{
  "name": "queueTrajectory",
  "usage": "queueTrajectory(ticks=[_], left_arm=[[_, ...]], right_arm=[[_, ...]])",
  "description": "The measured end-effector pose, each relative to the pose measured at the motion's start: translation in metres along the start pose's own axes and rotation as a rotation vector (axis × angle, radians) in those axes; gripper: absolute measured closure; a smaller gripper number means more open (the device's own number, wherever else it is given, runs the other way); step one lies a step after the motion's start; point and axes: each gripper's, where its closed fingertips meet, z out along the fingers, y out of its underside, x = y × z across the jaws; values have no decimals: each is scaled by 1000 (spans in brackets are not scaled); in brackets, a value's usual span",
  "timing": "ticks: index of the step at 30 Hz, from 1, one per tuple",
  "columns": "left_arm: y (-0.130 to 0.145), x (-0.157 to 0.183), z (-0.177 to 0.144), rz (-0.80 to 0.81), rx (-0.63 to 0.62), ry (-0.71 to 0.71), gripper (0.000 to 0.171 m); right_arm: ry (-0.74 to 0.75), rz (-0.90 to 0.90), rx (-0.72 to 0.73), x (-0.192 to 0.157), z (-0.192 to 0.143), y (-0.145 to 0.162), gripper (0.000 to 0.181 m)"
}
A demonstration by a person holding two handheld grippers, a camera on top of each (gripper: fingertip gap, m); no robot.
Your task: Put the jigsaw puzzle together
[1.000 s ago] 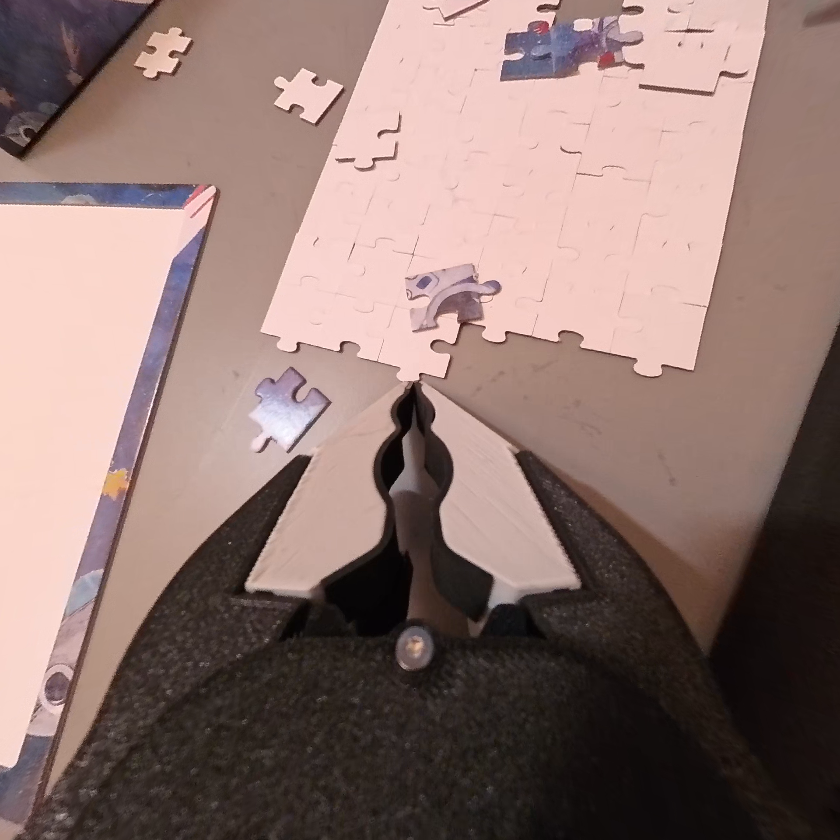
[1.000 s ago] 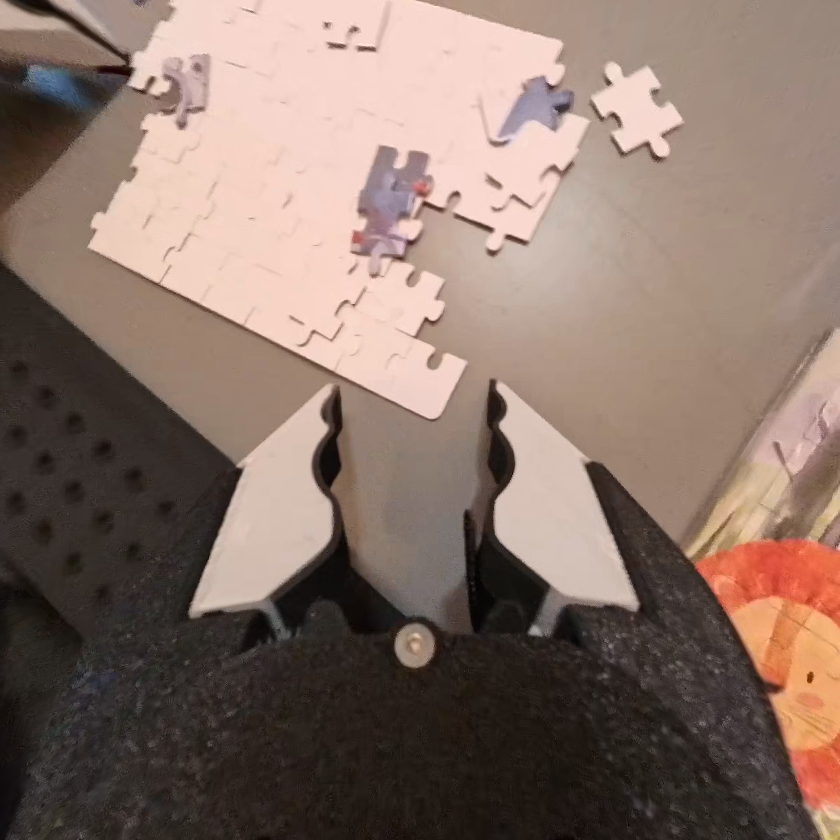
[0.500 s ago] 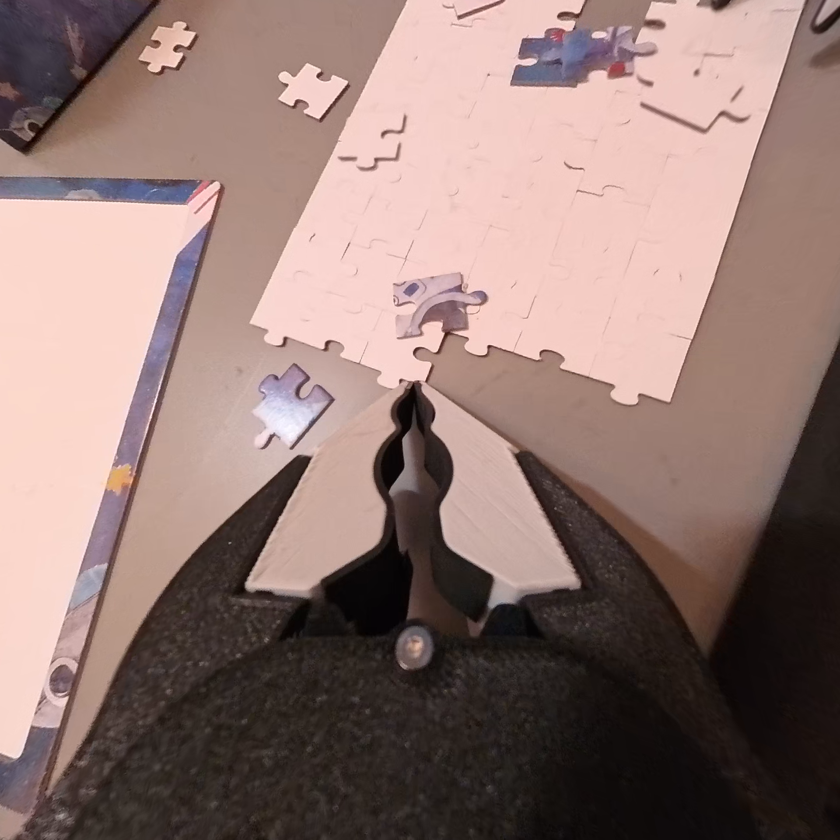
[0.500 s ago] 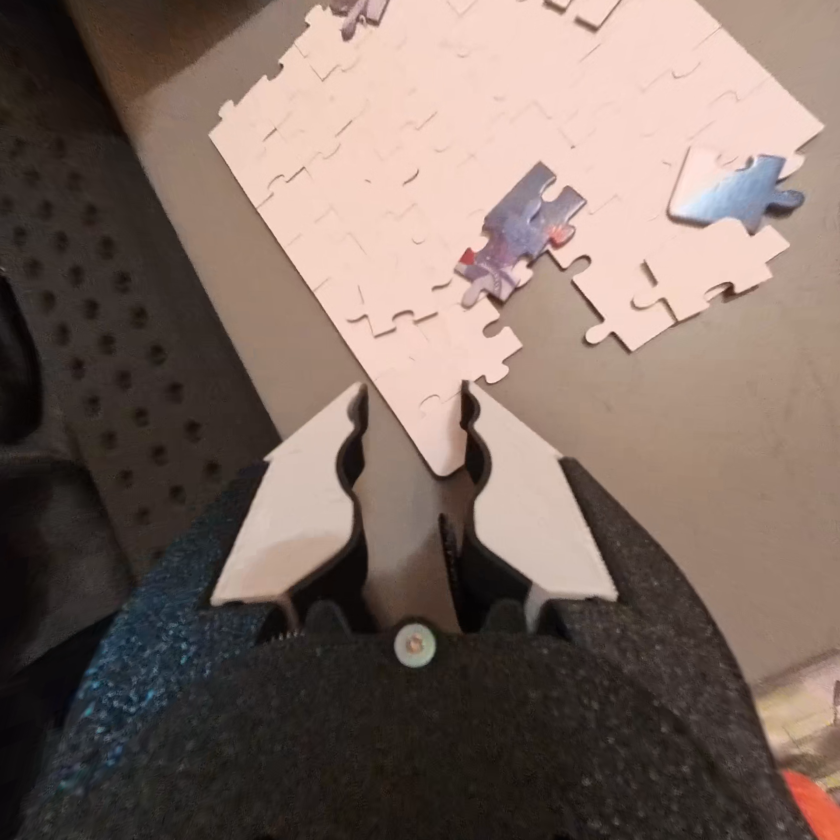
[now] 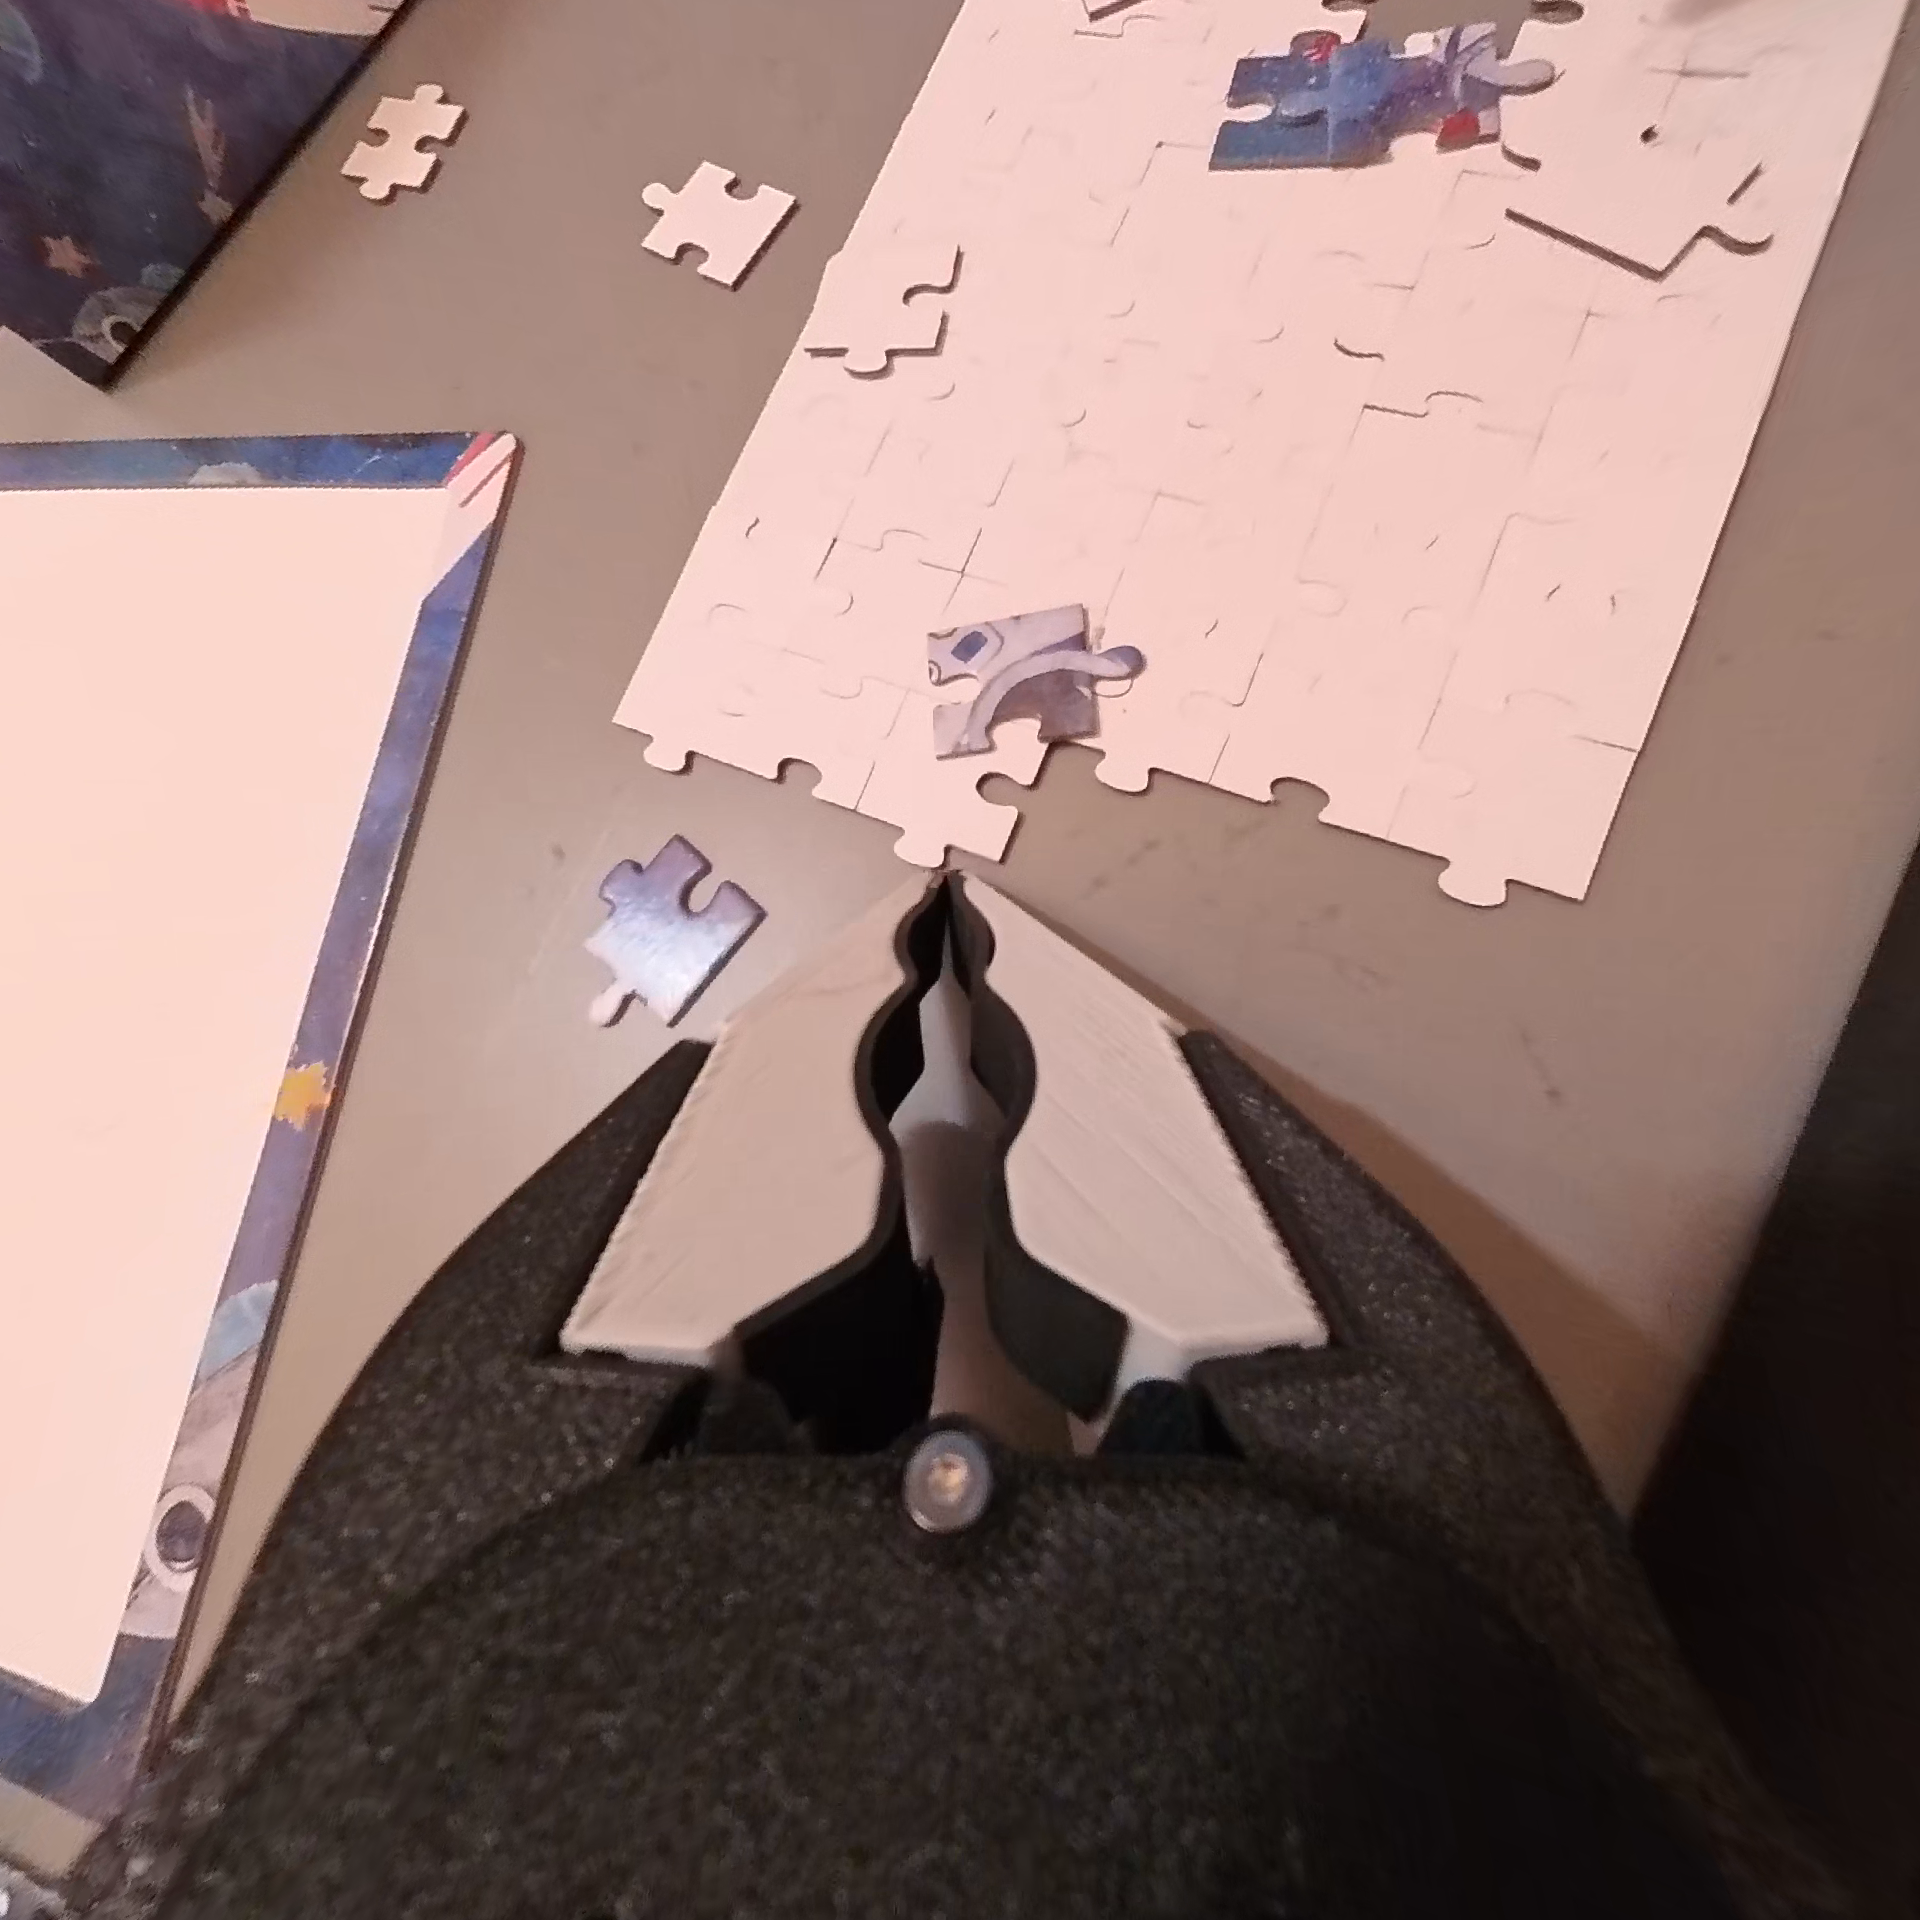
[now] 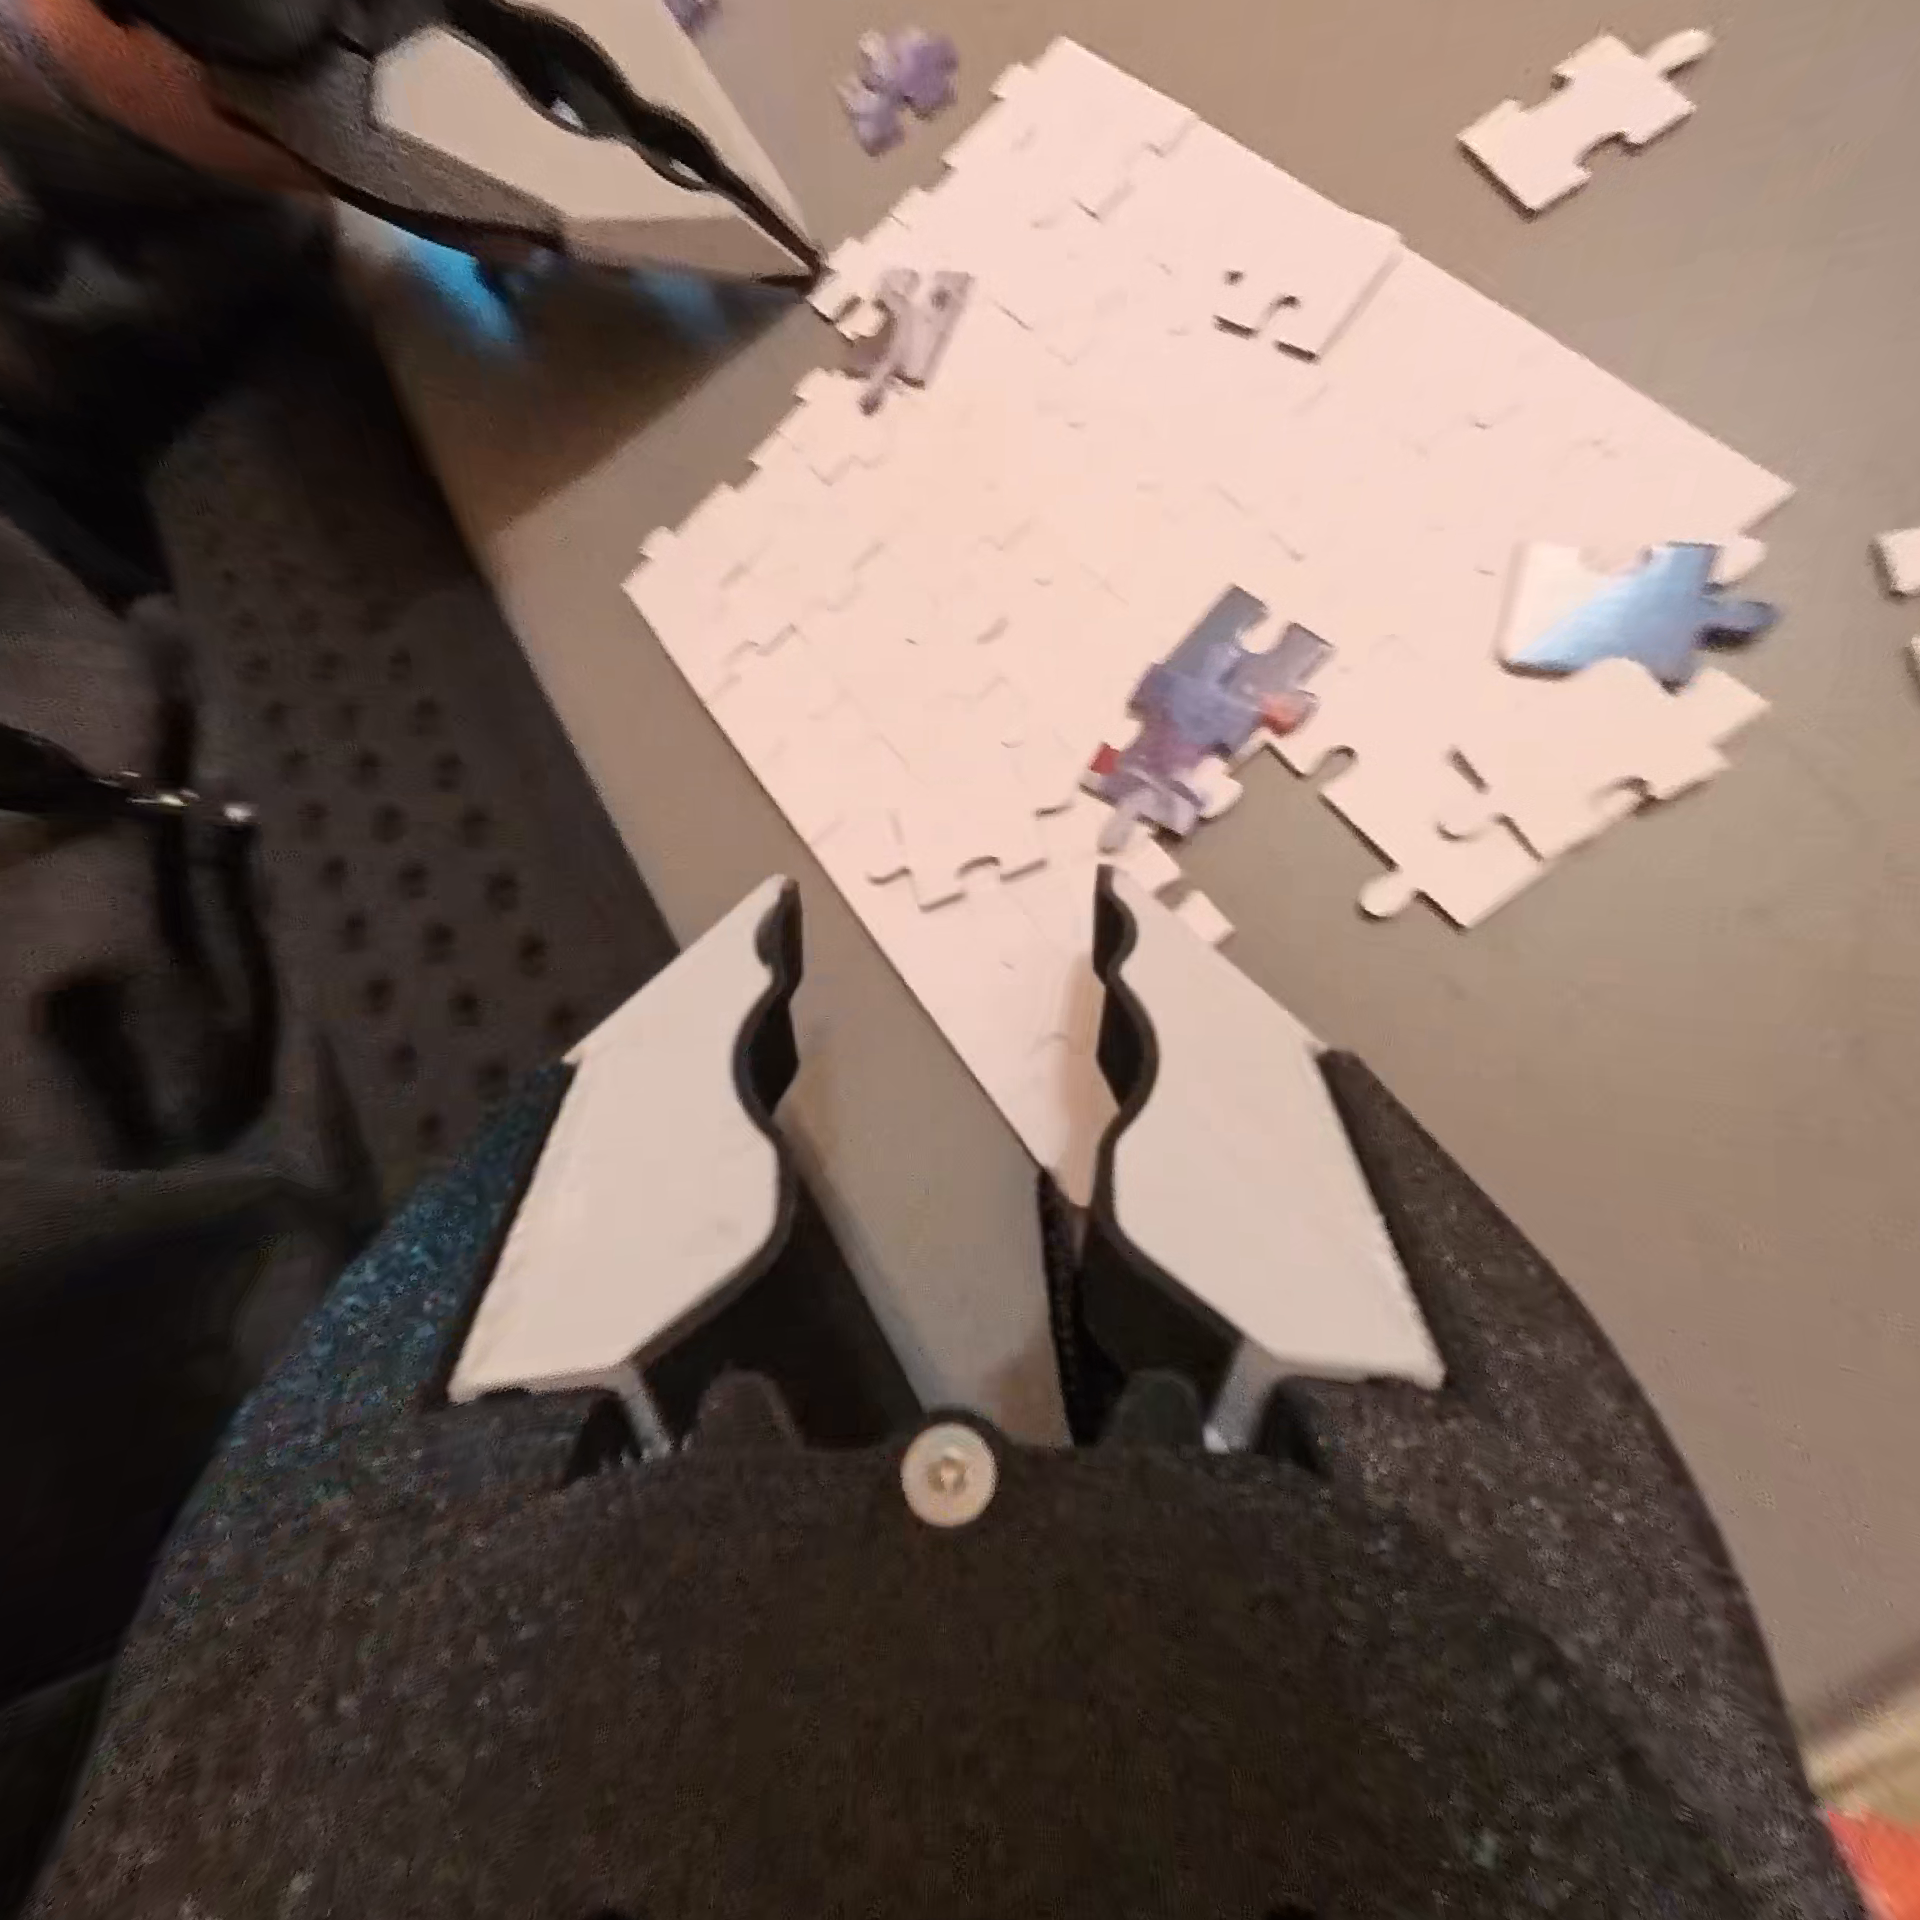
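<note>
- Table: grey-brown surface under everything you are working on, its edge running along the right of the left wrist view
- Puzzle sheet: large block of joined pieces lying blank side up, white, in the middle of the table, with a notch missing at its far edge
- Puzzle tray: white board with a dark blue printed border, flat on the table to the left of the sheet
- Box: dark blue printed corner at far left
- Your left gripper: fingers pressed together at the tips, nothing visibly held, tips just beside the near edge tab of the sheet
- Your right gripper: fingers spread wide, holding nothing, with a corner of the sheet lying between them
- Printed pieces on the sheet: a blue pair near the far edge and a pale grey one near the near edge
- Loose pieces on the table: a blue-grey one left of your left gripper, and two white ones and farther left
</note>
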Motion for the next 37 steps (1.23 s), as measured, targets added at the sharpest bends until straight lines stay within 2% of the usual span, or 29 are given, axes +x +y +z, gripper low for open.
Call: queueTrajectory(ticks=[2, 4, 7, 9, 12, 13, 17, 21, 22, 23, 25, 26, 27, 30, 32, 37], left_arm=[[0, 0, -2, -4, -3, 4, 170], [-2, 2, -7, -48, 12, 42, 153], [-8, 7, -13, -199, 45, 154, 133], [-11, 6, -11, -270, 53, 196, 129], [-4, 1, 0, -239, 8, 148, 126], [-5, 5, 1, -231, 11, 158, 126], [-8, 12, 3, -203, 2, 146, 128], [-8, 13, 3, -191, -6, 120, 127], [-8, 13, 3, -193, -4, 120, 127], [-8, 13, 3, -193, -1, 121, 128], [-8, 14, 4, -200, 10, 128, 130], [-8, 14, 4, -197, 11, 128, 130], [-8, 13, 4, -199, 11, 129, 131], [-8, 9, 3, -235, 9, 120, 136], [-8, 4, 1, -260, 6, 97, 136], [-11, -24, -7, -290, -38, -89, 136]], right_arm=[[100, 2, -9, 19, -11, 6, 118], [212, 11, 16, 41, -20, 7, 111], [321, 27, 76, 64, -21, -2, 103], [363, 66, 121, 81, -14, -10, 101], [308, 184, 114, 90, 4, -8, 100], [322, 187, 151, 91, 4, -13, 111], [229, 264, 167, 71, 13, -22, 84], [109, 404, 295, 67, 2, -36, 77], [78, 424, 353, 65, -5, -42, 78], [26, 428, 430, 60, -15, -53, 98], [-371, 434, 625, 11, -44, -88, 120], [-409, 474, 625, 5, -44, -94, 131], [-369, 449, 559, 2, -34, -90, 123], [-227, 335, 436, -5, -14, -84, 129], [-129, 230, 361, -14, -4, -84, 140], [18, -160, 317, -87, 24, -126, 154]])
